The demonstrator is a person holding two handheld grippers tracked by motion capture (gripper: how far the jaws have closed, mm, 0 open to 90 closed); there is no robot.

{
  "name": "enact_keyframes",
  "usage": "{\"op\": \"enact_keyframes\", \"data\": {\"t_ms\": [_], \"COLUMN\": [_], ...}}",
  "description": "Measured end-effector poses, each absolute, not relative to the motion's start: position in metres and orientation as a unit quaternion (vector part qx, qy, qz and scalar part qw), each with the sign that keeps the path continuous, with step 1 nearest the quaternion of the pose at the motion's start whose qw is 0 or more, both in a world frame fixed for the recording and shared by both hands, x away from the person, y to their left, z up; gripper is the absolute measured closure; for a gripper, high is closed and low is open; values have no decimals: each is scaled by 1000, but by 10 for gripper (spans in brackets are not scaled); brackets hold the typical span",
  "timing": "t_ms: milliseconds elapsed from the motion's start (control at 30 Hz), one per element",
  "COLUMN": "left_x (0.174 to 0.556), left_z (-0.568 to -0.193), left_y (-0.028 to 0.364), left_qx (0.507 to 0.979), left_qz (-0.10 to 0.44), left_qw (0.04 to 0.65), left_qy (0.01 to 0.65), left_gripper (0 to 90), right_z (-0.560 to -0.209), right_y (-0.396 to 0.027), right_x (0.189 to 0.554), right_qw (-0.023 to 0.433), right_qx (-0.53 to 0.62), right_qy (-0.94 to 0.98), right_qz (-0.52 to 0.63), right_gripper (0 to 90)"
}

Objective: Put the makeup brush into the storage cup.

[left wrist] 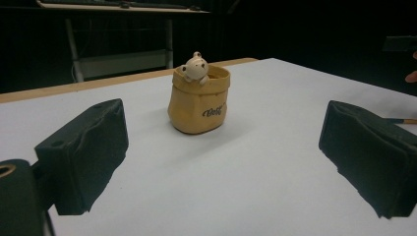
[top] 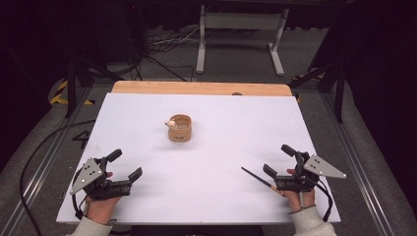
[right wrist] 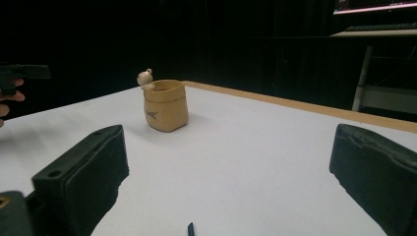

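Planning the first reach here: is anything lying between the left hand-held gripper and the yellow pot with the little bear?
Nothing visible. Bare white table lies between the open left hand-held gripper and the pot; the thin stick lies off by the right hand-held gripper.

A white table top point(top: 236, 147) with a wooden far edge point(top: 201, 88) stands on grey floor point(top: 236, 54); beyond it, a white-legged stand point(top: 241, 22) and loose cables point(top: 167, 42), the dim, perhaps curtained surroundings black.
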State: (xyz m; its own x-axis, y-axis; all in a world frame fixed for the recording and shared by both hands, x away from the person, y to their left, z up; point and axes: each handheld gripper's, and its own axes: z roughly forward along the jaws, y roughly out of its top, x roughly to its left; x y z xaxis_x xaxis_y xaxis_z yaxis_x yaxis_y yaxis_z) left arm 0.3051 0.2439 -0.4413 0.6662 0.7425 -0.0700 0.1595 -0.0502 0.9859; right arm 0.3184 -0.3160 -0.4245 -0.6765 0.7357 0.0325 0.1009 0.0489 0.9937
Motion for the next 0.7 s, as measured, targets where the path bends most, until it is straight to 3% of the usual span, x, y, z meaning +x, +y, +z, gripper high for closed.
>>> {"op": "enact_keyframes", "data": {"t_ms": [400,700], "left_x": [305,305], "left_z": [-441,-442], "left_y": [243,242], "left_qx": [685,686], "left_qz": [240,240], "left_qw": [604,604], "left_qy": [329,328], "left_gripper": [53,53], "right_z": [-409,-397], "right_y": [-293,-287], "right_x": [329,338], "right_qw": [250,204], "right_qx": [311,308], "right_qy": [707,750], "right_qz": [584,548], "right_gripper": [0,32]}}
